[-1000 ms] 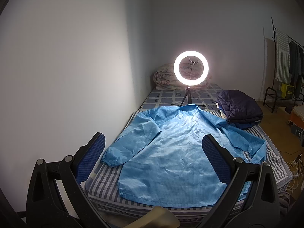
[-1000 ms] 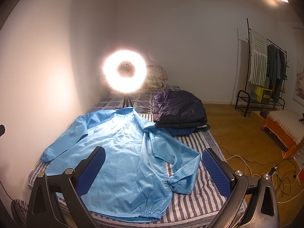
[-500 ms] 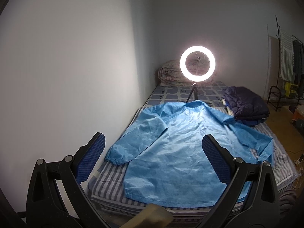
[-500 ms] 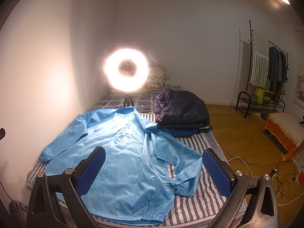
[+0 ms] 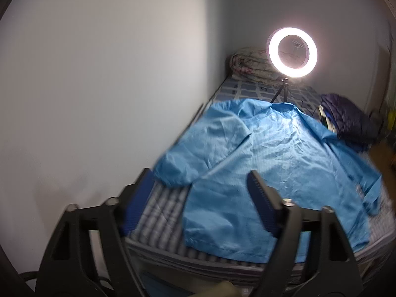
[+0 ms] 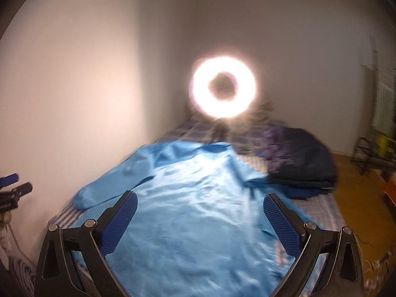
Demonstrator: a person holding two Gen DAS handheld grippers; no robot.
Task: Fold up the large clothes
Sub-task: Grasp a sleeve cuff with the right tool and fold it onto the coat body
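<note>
A large light-blue jacket (image 5: 267,153) lies spread flat on a striped mattress (image 5: 160,205), sleeves out to both sides. My left gripper (image 5: 200,200) hovers over the near left corner of the bed, by the left sleeve cuff (image 5: 173,170); its jaws are closing with nothing between them. In the right wrist view the same jacket (image 6: 198,210) fills the middle, and my right gripper (image 6: 200,222) stands open above its lower body, holding nothing. The left gripper's tip (image 6: 10,190) shows at the left edge of that view.
A lit ring light (image 5: 292,52) on a small tripod stands on the bed behind the jacket's collar. A folded dark puffer jacket (image 6: 299,163) lies at the right. A rolled quilt (image 5: 250,64) sits at the headboard end. A white wall runs along the left; a clothes rack (image 6: 378,133) stands far right.
Both grippers have come down and closer to the bed, the views swinging left. The left gripper's jaws have narrowed. The jacket lies as before.
</note>
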